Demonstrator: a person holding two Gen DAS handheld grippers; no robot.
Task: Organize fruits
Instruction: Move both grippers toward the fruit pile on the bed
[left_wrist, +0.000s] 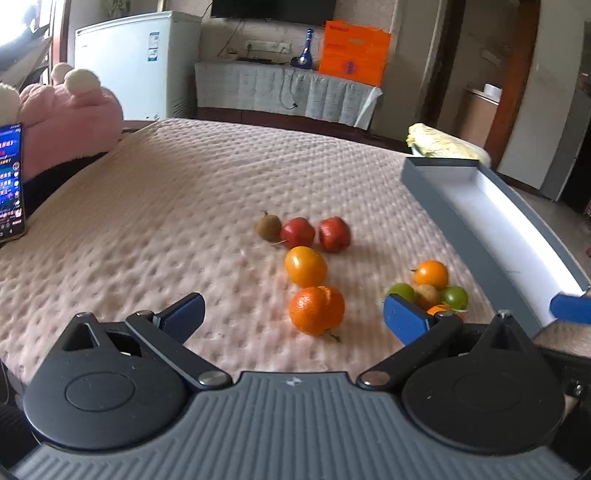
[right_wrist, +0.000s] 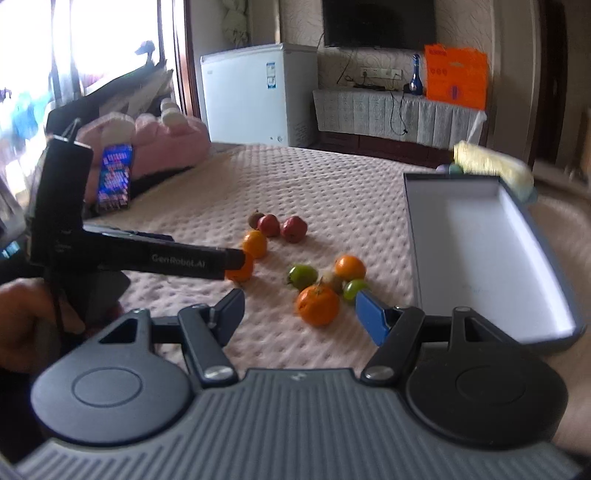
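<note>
Several small fruits lie on the pink quilted cloth (left_wrist: 166, 221). In the left wrist view a mandarin (left_wrist: 316, 309) lies between the fingers of my open left gripper (left_wrist: 295, 315), with an orange fruit (left_wrist: 305, 266), two red fruits (left_wrist: 297, 232) and a brown one (left_wrist: 268, 226) beyond. A second cluster of green and orange fruits (left_wrist: 430, 286) lies by the grey box (left_wrist: 480, 221). My right gripper (right_wrist: 301, 314) is open just before a mandarin (right_wrist: 318, 305); green fruits (right_wrist: 302, 276) and an orange one (right_wrist: 349, 267) lie behind it. The left gripper's body (right_wrist: 166, 258) shows at left.
The open grey box with a white inside (right_wrist: 498, 254) sits on the right of the cloth. A cabbage (left_wrist: 443, 142) lies behind it. A pink plush toy (left_wrist: 66, 122) and a lit phone (left_wrist: 10, 181) stand at the left edge. A white freezer (left_wrist: 136, 62) stands behind.
</note>
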